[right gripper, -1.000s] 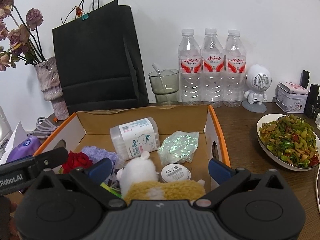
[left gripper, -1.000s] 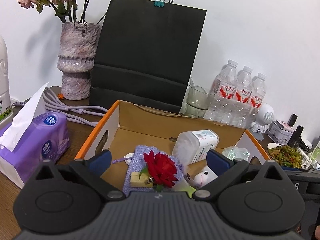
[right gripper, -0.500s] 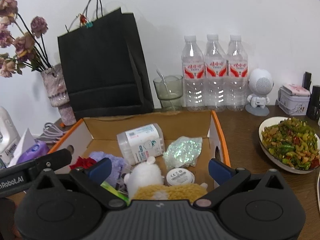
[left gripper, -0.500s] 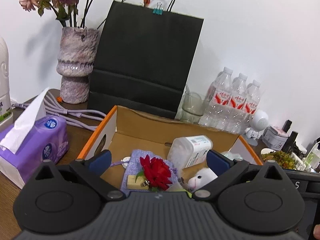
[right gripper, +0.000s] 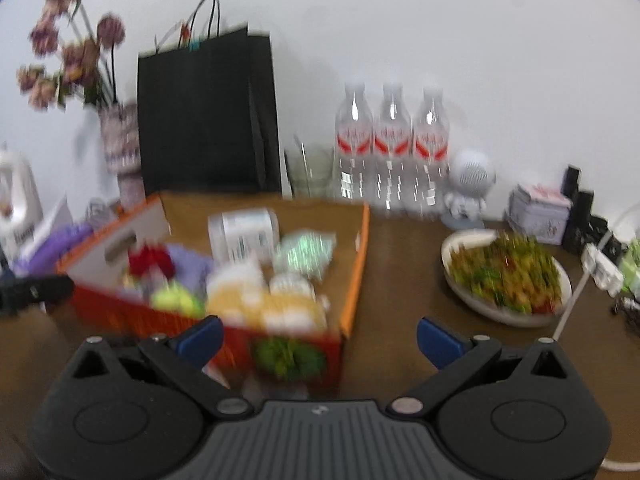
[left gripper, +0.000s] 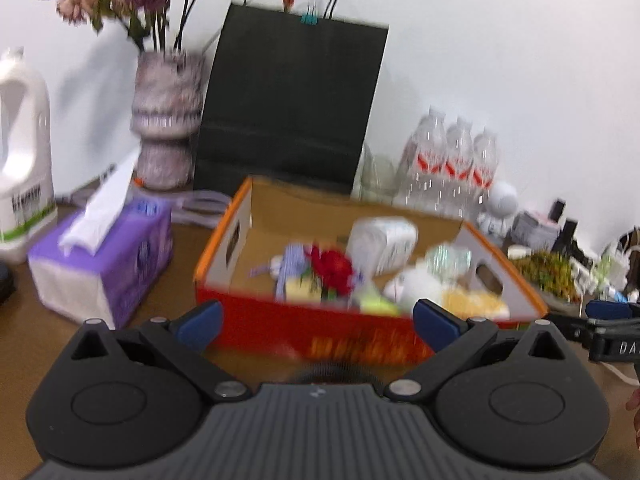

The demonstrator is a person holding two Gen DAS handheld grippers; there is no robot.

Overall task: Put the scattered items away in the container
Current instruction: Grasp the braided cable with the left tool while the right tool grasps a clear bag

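The cardboard box (left gripper: 224, 248) stands on the bench (right gripper: 392, 280) and already holds the small things: a red flower (left gripper: 332, 268) on a purple cloth (left gripper: 292, 256), a white plastic tub (left gripper: 380, 240), a shiny green packet (right gripper: 304, 250), a white plush toy (left gripper: 416, 284) with a yellow fluffy part, and something light green at the near wall. Both pictures are blurred, so finer detail is not readable. The left gripper (left gripper: 316, 320) is spread wide with nothing between its blue pads, and the right gripper (right gripper: 320, 338) is released and empty in the same way; both are outside the box, in front of its red wall. No loose small item shows on the bench near the box. I judge the tidying to be nearly finished or finished; what lies below the grippers is hidden
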